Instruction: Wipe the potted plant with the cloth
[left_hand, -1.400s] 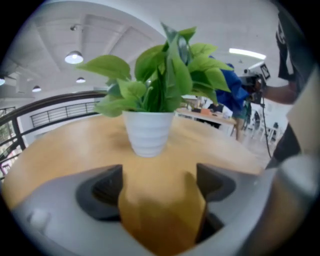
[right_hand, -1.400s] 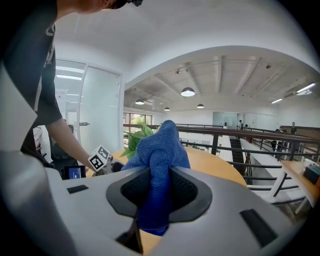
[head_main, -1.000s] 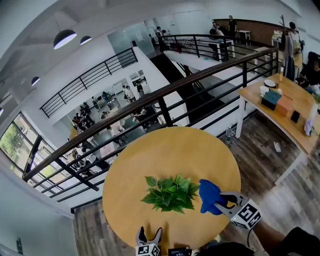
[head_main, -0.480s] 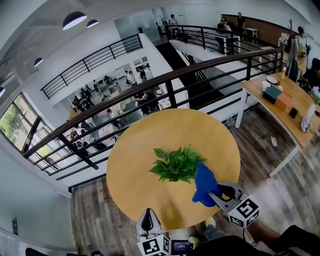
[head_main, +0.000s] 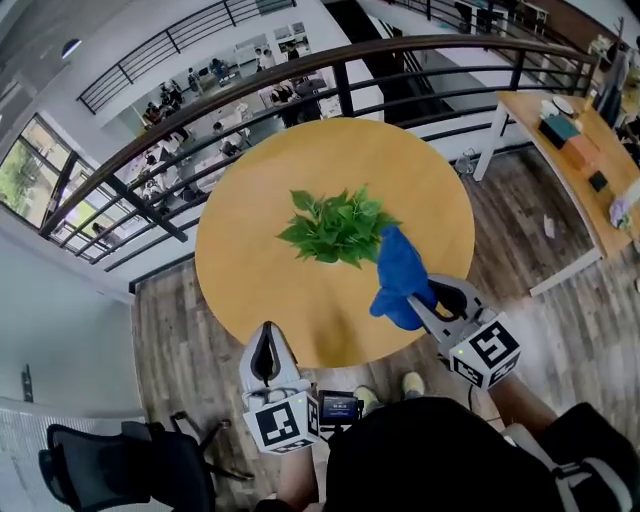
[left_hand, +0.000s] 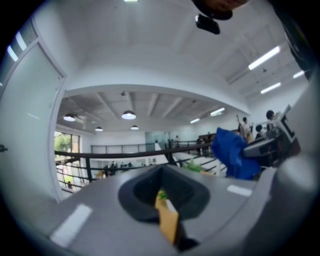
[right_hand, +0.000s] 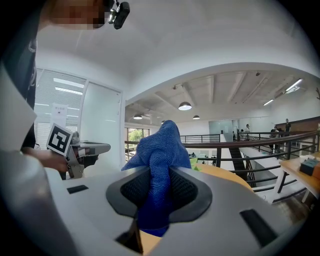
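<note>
While my right gripper (head_main: 420, 300) pinches the blue cloth (head_main: 398, 272) between its jaws, the bunched fabric sticks out past the tips over the table's (head_main: 250, 270) near-right part. It's just beside the plant's (head_main: 335, 228) leaves; touching or not, I can't tell. Plant's at the table's centre. Left gripper (head_main: 265, 338) hangs at the near edge, jaws pressed together, empty. Cubes (head_main: 480, 348) carry black-and-white square markers; the small screen (head_main: 338, 407) is too blurry to read.

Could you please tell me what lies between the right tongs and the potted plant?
Only the blue cloth, gripped in the right tongs, fills that stretch up to the potted plant, as the head view shows.
</note>
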